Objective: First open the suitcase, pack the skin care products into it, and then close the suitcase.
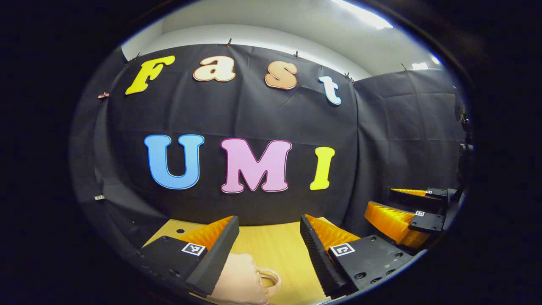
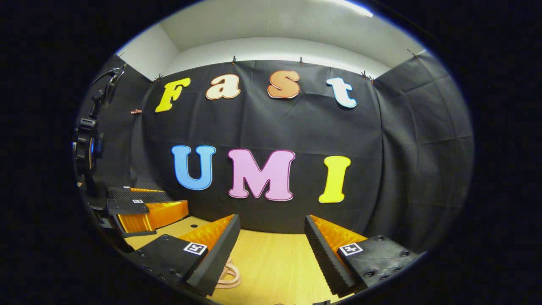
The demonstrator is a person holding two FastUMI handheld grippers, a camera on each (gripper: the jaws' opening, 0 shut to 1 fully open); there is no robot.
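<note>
Suitcase (image 1: 239, 279) pale pink, unlabelled, on wooden table (image 1: 279, 250), left gripper (image 1: 269, 239) fingers apart.

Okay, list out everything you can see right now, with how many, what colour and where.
Table: one, light wood, runs under both grippers to the cloth wall.
Pink item with a loop handle: one, pale pink, on the table at the bottom of the left gripper view, beside the left gripper's finger; what it is cannot be told.
Pink loops: pale pink, on the table low in the right gripper view; possibly the same item.
Cloth wall: black, behind the table.
Left gripper: one, open, above the table.
Right gripper: one, open, above the table.
</note>
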